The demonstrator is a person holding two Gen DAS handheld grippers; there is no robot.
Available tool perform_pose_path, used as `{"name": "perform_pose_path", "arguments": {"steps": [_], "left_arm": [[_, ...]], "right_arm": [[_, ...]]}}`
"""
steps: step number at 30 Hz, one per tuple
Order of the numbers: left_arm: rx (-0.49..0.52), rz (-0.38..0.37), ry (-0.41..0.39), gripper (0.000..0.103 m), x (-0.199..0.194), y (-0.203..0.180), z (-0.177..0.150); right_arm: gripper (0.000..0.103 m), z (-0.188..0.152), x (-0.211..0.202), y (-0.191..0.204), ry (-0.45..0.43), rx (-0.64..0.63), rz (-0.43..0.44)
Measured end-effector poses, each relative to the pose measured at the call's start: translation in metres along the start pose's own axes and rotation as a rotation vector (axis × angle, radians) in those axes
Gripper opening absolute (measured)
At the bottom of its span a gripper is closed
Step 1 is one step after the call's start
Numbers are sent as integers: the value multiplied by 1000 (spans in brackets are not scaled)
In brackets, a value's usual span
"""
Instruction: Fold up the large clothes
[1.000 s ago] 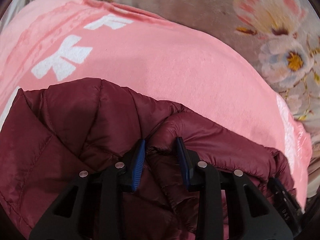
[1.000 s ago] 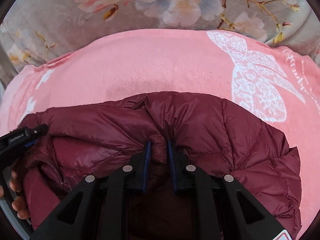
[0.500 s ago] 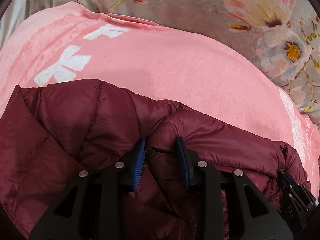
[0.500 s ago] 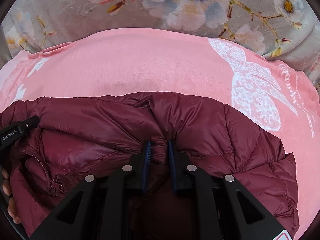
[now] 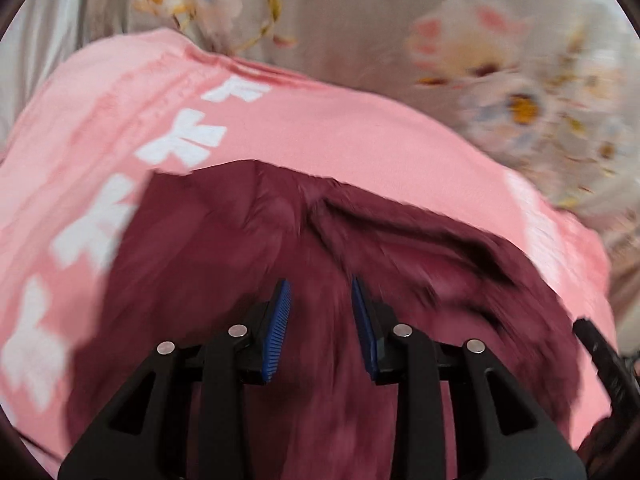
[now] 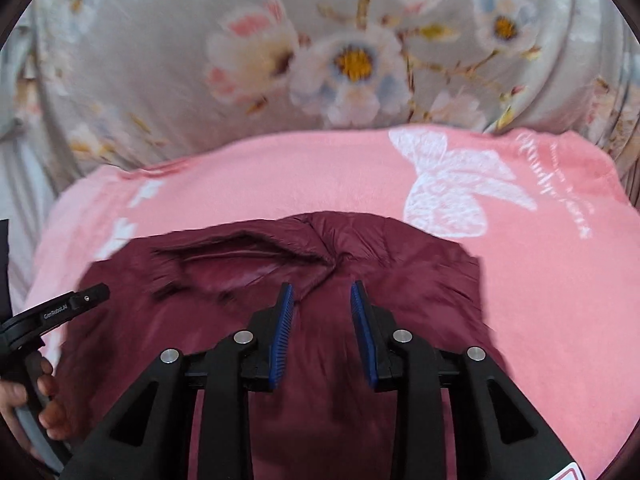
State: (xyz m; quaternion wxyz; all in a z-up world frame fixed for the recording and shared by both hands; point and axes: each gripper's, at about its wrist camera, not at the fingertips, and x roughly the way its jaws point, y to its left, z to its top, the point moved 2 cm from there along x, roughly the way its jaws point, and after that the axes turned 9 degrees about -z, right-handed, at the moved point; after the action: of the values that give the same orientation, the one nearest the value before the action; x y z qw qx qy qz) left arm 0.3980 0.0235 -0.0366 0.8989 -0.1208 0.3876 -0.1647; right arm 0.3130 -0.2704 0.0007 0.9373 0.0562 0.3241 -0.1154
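A dark red puffer jacket lies folded on a pink blanket; it also shows in the right wrist view. My left gripper is open and empty, above the jacket's near part. My right gripper is open and empty too, above the jacket just short of its collar opening. The left gripper's body and the hand holding it show at the left edge of the right wrist view. The right gripper's body shows at the right edge of the left wrist view. Both views are blurred by motion.
The pink blanket has white bow prints and a white butterfly print. It lies on a grey floral bedspread that fills the far side of both views.
Both grippers have opened and let go of the jacket folds they pinched. Both have drawn back and up, and the jacket now lies flatter on the blanket.
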Motion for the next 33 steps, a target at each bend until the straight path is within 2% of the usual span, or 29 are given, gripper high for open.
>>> {"name": "perform_pose_path", "arguments": {"steps": [1, 3, 5, 7, 11, 13, 16, 19, 20, 21, 22, 23, 25, 28, 31, 33], "left_arm": [[10, -23, -14, 34, -31, -3, -12], [36, -41, -46, 47, -91, -8, -38], [63, -44, -75, 61, -148, -11, -71], [80, -30, -76, 64, -197, -15, -109], [47, -21, -96, 66, -276, -21, -181], [22, 10, -134, 66, -316, -26, -220], [27, 56, -193, 67, -362, -37, -256], [13, 66, -249, 67, -399, -41, -276], [16, 63, -282, 70, -412, -45, -283], [24, 66, -306, 74, -419, -48, -285], [27, 75, -332, 86, -421, -50, -285], [18, 84, -343, 92, -420, -49, -285], [-29, 95, -354, 92, -405, -39, -279], [-124, 116, -276, 92, -360, -5, -261], [-223, 170, -195, 90, -307, 43, -243], [-256, 203, -165, 87, -284, 64, -241]], "right_arm": [[38, -6, -21, -6, -22, -7, 8], [49, -27, -84, -25, -87, -21, 46], [54, -50, -131, -43, -128, -30, 78], [57, -81, -176, -60, -147, -51, 76], [57, -138, -226, -85, -127, -62, 34], [58, -168, -246, -97, -112, -41, 18], [62, -199, -266, -108, -107, -24, 3], [62, -227, -273, -116, -78, -23, -3], [63, -232, -273, -118, -70, -24, -4], [63, -237, -271, -120, -57, -20, -6], [63, -242, -266, -123, -41, -5, -12], [63, -244, -260, -127, -26, 11, -18], [63, -248, -250, -134, 1, 54, -23], [63, -254, -237, -143, 32, 100, -50], [63, -255, -222, -152, 64, 138, -76], [63, -256, -213, -155, 89, 166, -75]]}}
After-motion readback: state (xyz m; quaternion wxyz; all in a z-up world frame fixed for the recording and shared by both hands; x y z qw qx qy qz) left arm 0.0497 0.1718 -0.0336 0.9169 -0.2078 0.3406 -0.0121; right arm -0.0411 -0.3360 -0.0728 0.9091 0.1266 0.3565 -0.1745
